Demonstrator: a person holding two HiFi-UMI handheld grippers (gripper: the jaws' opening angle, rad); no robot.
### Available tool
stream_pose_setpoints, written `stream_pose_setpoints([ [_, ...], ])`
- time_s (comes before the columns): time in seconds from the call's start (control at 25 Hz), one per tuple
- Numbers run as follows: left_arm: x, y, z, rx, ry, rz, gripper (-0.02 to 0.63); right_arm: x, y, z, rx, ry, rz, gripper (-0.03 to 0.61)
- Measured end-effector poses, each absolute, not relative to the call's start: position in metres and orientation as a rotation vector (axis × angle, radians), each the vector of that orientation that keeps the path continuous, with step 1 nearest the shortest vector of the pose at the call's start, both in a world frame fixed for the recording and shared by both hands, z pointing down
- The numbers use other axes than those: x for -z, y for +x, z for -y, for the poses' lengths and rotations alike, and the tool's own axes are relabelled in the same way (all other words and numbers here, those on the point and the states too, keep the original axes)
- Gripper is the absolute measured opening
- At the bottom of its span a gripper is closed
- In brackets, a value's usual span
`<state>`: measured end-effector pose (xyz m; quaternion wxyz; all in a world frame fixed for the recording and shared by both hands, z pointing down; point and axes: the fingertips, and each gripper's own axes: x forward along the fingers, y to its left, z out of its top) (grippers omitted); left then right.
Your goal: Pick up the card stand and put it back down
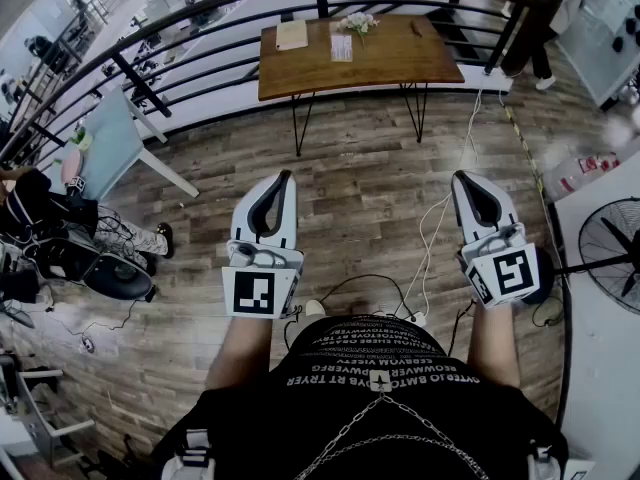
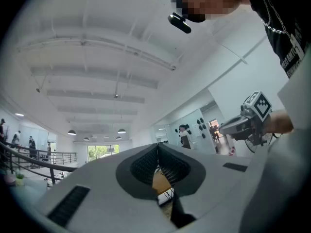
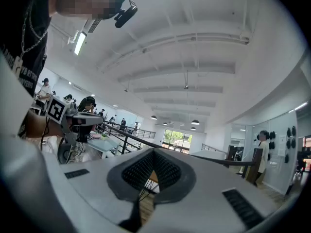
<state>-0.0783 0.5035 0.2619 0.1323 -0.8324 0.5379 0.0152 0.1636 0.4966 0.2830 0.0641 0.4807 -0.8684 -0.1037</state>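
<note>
A wooden table (image 1: 350, 63) stands well ahead of me by the railing. On it sit a small white card stand (image 1: 342, 47), a tan pad (image 1: 291, 35) and a little bunch of flowers (image 1: 358, 22). My left gripper (image 1: 287, 176) and right gripper (image 1: 461, 176) are held side by side over the wooden floor, far short of the table, both shut with nothing in them. In the left gripper view the left gripper's (image 2: 157, 146) jaw tips meet, and a bit of the table (image 2: 161, 181) shows through the gap below them. The right gripper (image 3: 153, 152) looks the same in its own view.
A black railing (image 1: 200, 28) curves behind the table. A standing fan (image 1: 612, 250) and a white counter (image 1: 600, 368) are at my right. A light blue table (image 1: 110, 138) and bags (image 1: 60, 238) sit at my left. Cables (image 1: 432, 238) trail on the floor. A person (image 1: 540, 48) stands at the far right.
</note>
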Motion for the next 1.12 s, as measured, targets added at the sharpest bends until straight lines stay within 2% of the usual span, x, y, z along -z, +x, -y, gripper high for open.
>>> stream_pose_setpoints([
  [0.24,-0.281,-0.049,-0.522,0.122,-2.39,-1.552,0.028,-0.321,0.187,-0.511,0.22,1.411,2.615,0.014],
  [0.52,-0.293,-0.021,-0.528,0.144,-2.41,-1.595,0.028,-0.323,0.202,-0.516,0.211,1.359,2.672,0.014],
  [1.12,-0.32,-0.02,-0.543,0.24,-2.429,-1.616,0.028,-0.342,0.192,-0.521,0.148,1.317,2.729,0.014],
])
